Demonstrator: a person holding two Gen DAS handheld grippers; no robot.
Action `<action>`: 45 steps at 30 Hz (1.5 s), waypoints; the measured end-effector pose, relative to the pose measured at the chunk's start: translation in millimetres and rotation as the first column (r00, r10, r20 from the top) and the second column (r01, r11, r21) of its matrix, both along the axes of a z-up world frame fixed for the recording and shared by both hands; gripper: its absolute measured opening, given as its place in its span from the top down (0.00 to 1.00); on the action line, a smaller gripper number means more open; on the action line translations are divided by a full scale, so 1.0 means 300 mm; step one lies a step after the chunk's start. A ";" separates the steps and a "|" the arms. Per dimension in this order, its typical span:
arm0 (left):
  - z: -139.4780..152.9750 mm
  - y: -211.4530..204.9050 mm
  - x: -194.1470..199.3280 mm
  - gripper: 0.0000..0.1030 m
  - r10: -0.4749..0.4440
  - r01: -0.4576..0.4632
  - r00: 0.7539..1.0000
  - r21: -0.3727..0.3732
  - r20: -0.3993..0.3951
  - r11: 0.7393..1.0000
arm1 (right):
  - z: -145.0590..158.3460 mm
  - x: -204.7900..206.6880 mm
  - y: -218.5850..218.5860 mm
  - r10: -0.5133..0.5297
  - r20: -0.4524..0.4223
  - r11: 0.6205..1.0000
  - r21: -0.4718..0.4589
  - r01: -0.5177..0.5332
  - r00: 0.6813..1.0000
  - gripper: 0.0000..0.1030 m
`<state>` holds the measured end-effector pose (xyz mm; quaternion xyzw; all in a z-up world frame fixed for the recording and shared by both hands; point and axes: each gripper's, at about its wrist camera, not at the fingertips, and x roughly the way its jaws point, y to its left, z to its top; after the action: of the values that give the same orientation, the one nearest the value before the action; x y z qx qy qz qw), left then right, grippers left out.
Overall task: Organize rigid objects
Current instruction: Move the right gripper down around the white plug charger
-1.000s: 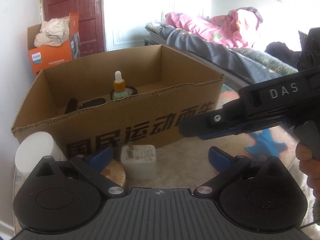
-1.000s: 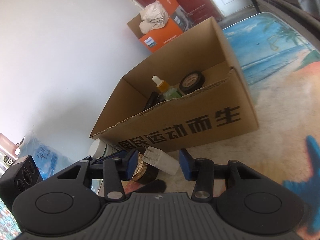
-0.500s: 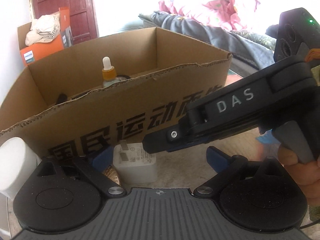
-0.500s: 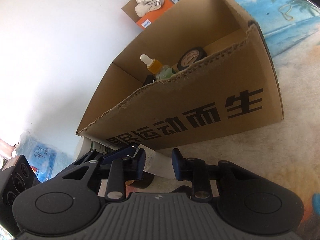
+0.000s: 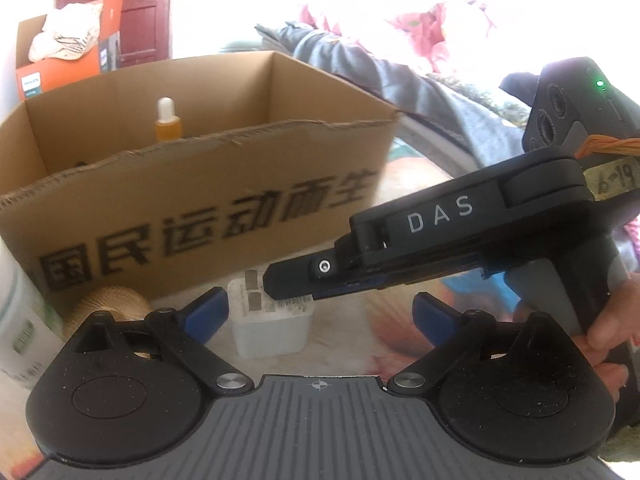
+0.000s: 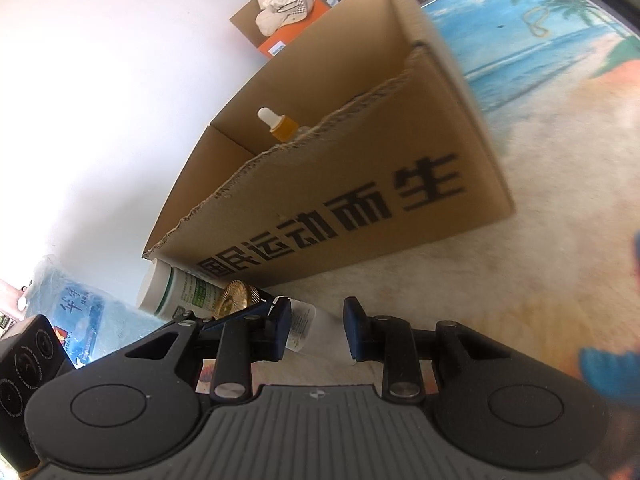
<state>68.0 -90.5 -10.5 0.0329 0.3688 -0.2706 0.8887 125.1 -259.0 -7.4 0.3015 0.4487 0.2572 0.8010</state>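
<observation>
A white plug-in charger point(image 5: 272, 332) lies on the pale mat in front of a brown cardboard box point(image 5: 200, 216). My right gripper point(image 5: 280, 284) reaches in from the right, with its tip over the charger's prong end. In the right wrist view the charger point(image 6: 320, 344) fills the gap between the blue pads, and my right gripper point(image 6: 318, 330) is shut on it. My left gripper point(image 5: 320, 314) stands open just behind the charger, touching nothing. An orange dropper bottle point(image 5: 168, 120) stands upright inside the box point(image 6: 360, 200).
A tan twine spool point(image 5: 108, 304) and a white bottle with a green label point(image 6: 176, 292) lie left of the charger against the box. An orange carton point(image 5: 60, 64) stands by the red door. A bed point(image 5: 400, 72) runs behind. A person's hand point(image 5: 608, 328) holds the right gripper's handle.
The right gripper has sunk to the mat and its jaws have narrowed from a wide gap onto the charger. The left gripper has tilted and the box looms larger.
</observation>
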 end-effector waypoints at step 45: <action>-0.071 -0.136 -0.078 0.61 -0.034 0.027 0.998 0.116 0.060 0.993 | 0.001 -0.119 -0.128 -0.107 -0.021 0.994 -0.006 0.107 0.994 0.68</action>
<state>44.4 -131.2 -31.8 0.0982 0.3554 -0.2614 0.8920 89.5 -297.5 -6.9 0.3256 0.4413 0.2097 0.8095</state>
